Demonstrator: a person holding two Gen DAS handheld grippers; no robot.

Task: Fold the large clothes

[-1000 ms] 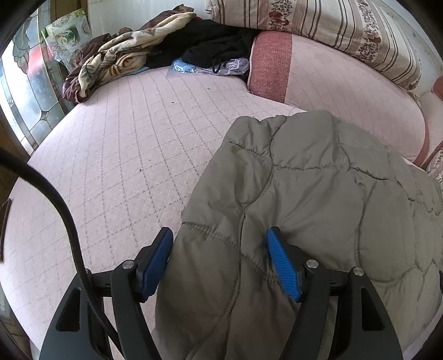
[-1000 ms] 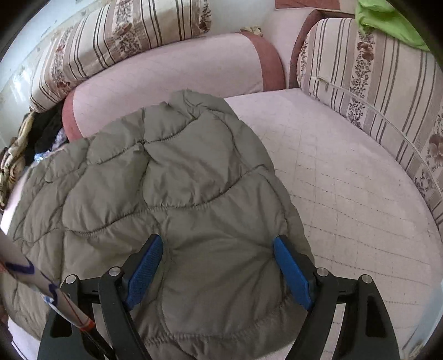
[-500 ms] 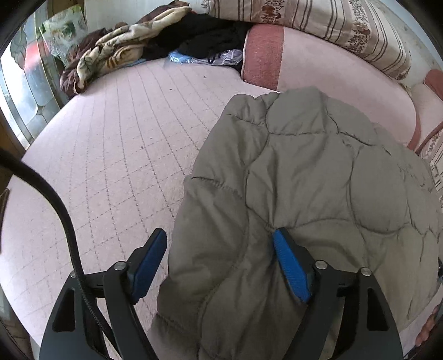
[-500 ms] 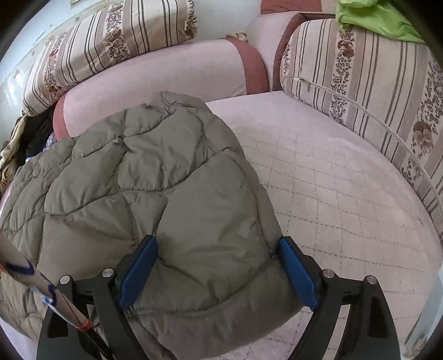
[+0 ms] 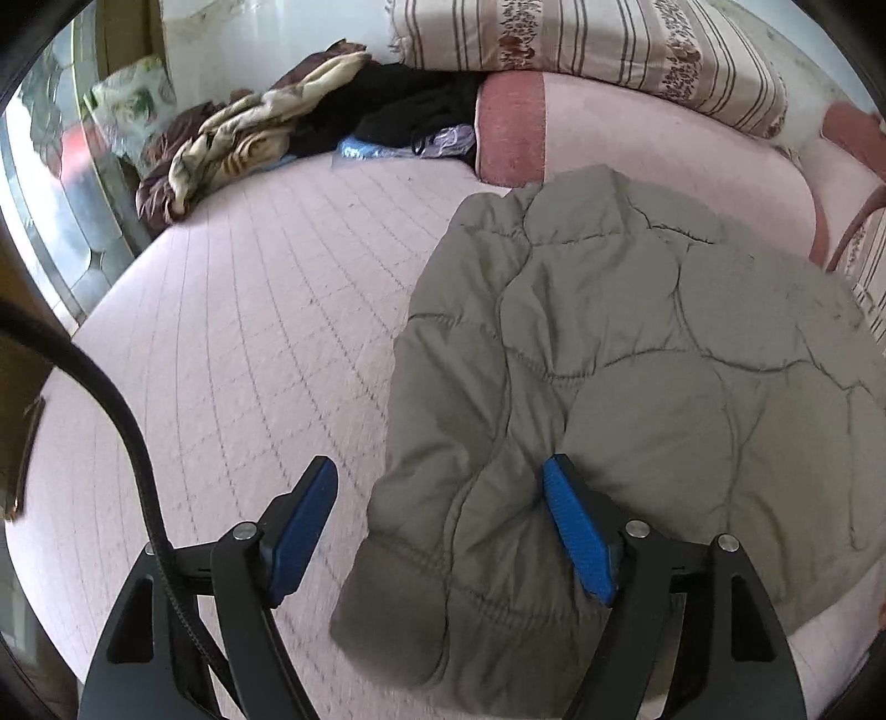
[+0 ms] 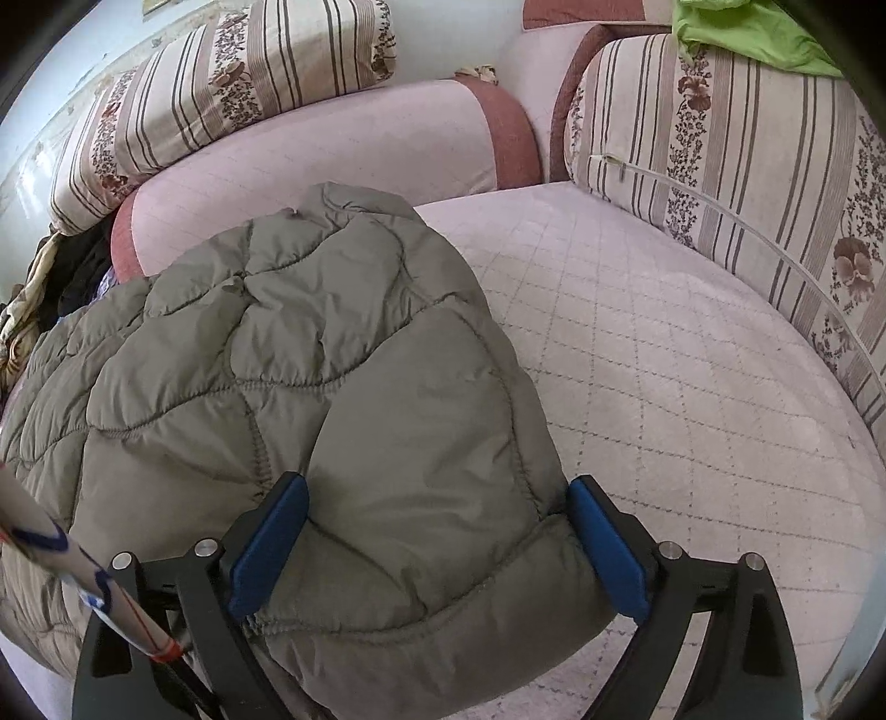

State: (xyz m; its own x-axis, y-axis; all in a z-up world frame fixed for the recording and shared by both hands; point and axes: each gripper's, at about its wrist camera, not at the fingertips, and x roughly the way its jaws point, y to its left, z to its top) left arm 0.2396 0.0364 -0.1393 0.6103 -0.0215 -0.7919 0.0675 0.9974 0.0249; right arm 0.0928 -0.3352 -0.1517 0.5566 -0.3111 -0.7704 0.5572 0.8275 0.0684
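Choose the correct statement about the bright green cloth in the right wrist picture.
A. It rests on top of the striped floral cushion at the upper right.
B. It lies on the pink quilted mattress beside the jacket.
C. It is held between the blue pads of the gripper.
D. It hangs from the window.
A: the bright green cloth lies over the top edge of the striped floral cushion, away from the grey-green quilted jacket.

seat: pink quilted sofa cushion (image 5: 238, 310), diamond stitching | bolster: pink with red band (image 6: 343, 149) along the back | cushions: striped floral back cushions (image 6: 736, 160), green cloth (image 6: 742, 33) draped on top | far corner: heap of crumpled clothes (image 5: 288, 138) | window: patterned glass pane (image 5: 50, 183) at left, daylight | wall: pale
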